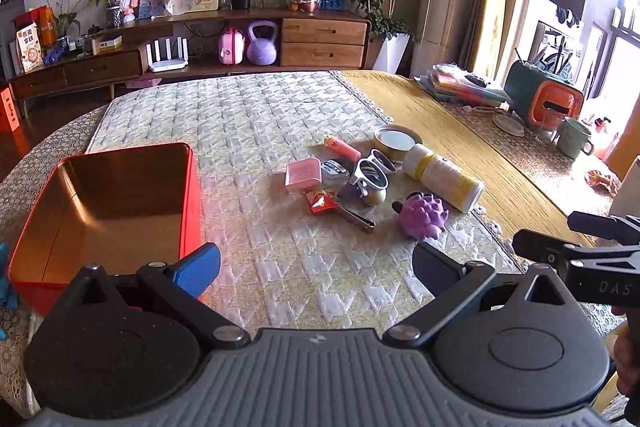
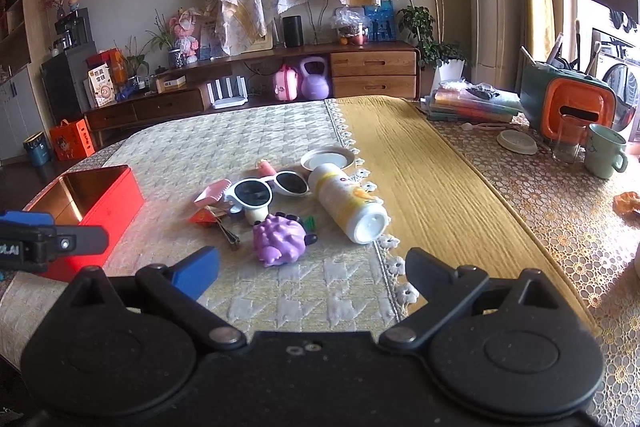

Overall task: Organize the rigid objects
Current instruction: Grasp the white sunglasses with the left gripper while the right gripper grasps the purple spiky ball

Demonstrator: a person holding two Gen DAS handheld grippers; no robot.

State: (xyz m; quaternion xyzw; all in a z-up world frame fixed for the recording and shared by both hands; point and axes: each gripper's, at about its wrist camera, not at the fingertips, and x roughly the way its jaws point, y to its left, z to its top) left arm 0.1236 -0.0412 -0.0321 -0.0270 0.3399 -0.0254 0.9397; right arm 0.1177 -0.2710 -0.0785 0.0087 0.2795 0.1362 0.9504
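An open red tin box (image 1: 120, 203) with a bare gold inside sits at the left of the quilted mat; it also shows in the right wrist view (image 2: 100, 199). A cluster lies mid-mat: purple spiky toy (image 1: 424, 215) (image 2: 280, 241), white-and-yellow bottle on its side (image 1: 444, 177) (image 2: 348, 203), white sunglasses (image 1: 370, 171) (image 2: 268, 189), pink comb-like piece (image 1: 303, 174), pink tube (image 1: 344, 148), round tin lid (image 1: 396, 141), red packet and metal tweezers (image 1: 352, 215). My left gripper (image 1: 316, 265) is open and empty, short of the cluster. My right gripper (image 2: 312, 267) is open and empty, just before the purple toy.
A yellow runner (image 2: 420, 179) lies right of the mat. Further right stand a green mug (image 2: 604, 151), a glass, an orange-and-green case (image 2: 568, 107) and stacked books. A wooden sideboard (image 1: 200, 47) stands behind the table. The right gripper's body shows at the left wrist view's right edge (image 1: 592, 259).
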